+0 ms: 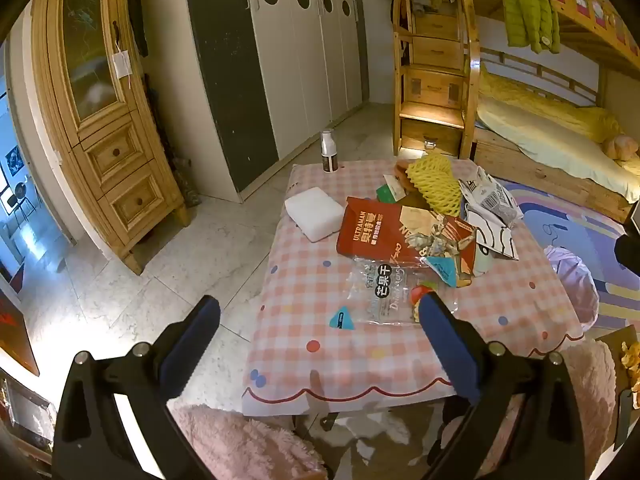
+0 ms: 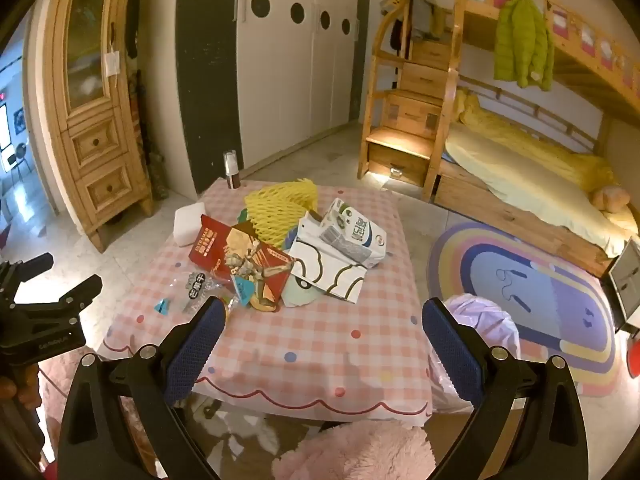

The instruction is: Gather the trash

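Note:
A trash pile lies on the pink checked table (image 1: pixel 360 360) (image 2: pixel 312 352): a red Ultraman packet (image 1: pixel 384 236) (image 2: pixel 240 256), a clear snack bag (image 1: pixel 384 292) (image 2: pixel 200 284), a yellow foam net (image 1: pixel 434 182) (image 2: pixel 280 208), a flattened milk carton (image 2: pixel 352 232) (image 1: pixel 490 200) and a white paper bag (image 2: pixel 332 276). My left gripper (image 1: pixel 320 306) hovers open over the table's near left edge, its right finger above the clear bag. My right gripper (image 2: pixel 325 309) hangs open over bare cloth in front of the pile. Neither one holds anything.
A white foam block (image 1: pixel 314 214) and a small bottle (image 1: pixel 329 156) sit at the table's far left. A lilac trash bag (image 2: pixel 484 320) hangs at the right edge, by a rainbow rug (image 2: pixel 520 280). Pink fluffy seat (image 2: pixel 360 456) in front; paper scraps (image 2: pixel 240 436) under the table.

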A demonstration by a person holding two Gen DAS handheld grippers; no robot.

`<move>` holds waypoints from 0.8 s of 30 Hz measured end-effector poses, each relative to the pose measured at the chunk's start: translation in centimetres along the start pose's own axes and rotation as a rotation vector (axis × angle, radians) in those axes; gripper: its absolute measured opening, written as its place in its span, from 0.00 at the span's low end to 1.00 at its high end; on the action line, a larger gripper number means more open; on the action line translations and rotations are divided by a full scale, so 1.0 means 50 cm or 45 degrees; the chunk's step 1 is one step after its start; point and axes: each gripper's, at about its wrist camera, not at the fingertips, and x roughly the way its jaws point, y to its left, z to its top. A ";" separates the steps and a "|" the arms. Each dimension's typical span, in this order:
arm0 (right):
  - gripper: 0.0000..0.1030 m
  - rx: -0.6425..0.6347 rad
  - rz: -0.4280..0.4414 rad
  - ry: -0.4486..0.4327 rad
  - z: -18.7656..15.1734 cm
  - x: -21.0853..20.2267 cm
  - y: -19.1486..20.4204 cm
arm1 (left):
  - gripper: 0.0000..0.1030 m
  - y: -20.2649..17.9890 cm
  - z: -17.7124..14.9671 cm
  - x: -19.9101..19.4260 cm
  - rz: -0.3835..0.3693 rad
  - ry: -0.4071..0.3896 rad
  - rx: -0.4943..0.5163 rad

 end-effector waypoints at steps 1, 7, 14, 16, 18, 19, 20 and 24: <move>0.94 0.000 0.005 0.002 0.000 0.000 0.000 | 0.94 0.000 0.000 0.000 0.003 0.000 0.001; 0.94 0.006 0.007 0.010 -0.001 0.003 -0.003 | 0.94 0.000 0.000 0.000 0.002 -0.001 -0.001; 0.94 0.009 0.007 0.011 -0.001 0.004 -0.005 | 0.94 0.000 0.000 0.000 0.001 -0.001 0.000; 0.94 0.007 0.008 0.009 -0.001 0.004 -0.005 | 0.94 -0.001 0.000 0.000 0.002 0.000 -0.001; 0.94 0.011 0.009 0.011 -0.001 0.005 -0.006 | 0.94 0.000 0.000 0.000 0.001 -0.002 0.000; 0.94 0.012 0.009 0.009 -0.002 0.005 -0.006 | 0.94 -0.001 0.000 0.000 0.001 -0.001 0.000; 0.94 0.011 0.008 0.010 -0.002 0.005 -0.006 | 0.94 -0.001 0.000 0.000 0.002 -0.001 0.001; 0.94 0.013 0.008 0.010 -0.003 0.006 -0.006 | 0.94 -0.001 0.000 0.000 0.002 0.000 0.000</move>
